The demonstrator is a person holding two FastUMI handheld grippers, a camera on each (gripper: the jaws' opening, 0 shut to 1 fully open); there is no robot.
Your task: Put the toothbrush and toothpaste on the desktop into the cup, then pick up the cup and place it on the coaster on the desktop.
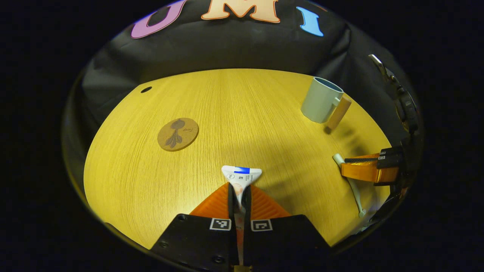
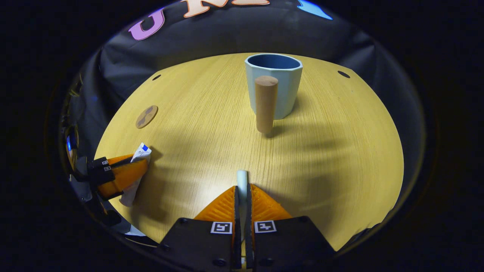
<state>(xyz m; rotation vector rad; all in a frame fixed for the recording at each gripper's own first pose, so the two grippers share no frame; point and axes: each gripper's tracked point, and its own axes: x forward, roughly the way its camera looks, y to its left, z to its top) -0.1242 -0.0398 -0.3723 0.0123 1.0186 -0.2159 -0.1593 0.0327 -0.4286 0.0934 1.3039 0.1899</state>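
**Both grippers clamped on their items, cup standing apart from the coaster**

In the left gripper view, the left gripper [image 1: 239,196] has its two fingers pressed together on the toothpaste tube [image 1: 241,174], whose flat crimped end sticks out ahead of the fingertips over the wooden desktop [image 1: 234,113]. Off to the right of that view, the right gripper [image 1: 346,163] holds the toothbrush [image 1: 354,190], which hangs down from its fingers with the head near the top.

In the right gripper view, the right gripper [image 2: 242,192] has its fingers closed on the toothbrush [image 2: 242,179], of which a short pale end pokes out between the tips. At the left edge of this view the left gripper [image 2: 141,164] shows with the toothpaste tube [image 2: 140,153] pinched in it.

Farther out on the desktop [image 2: 340,151], the round cork coaster [image 1: 177,134] with a dark leaf print lies flat, left of centre in the left gripper view; it shows small at [image 2: 146,116] in the right gripper view. The pale blue cup [image 2: 274,85] stands upright with its wooden peg handle [image 2: 265,104] facing the right gripper; it shows at [image 1: 321,100] from the left gripper, well apart from the coaster. Small dark holes [image 2: 343,74] mark the far part of the desktop.
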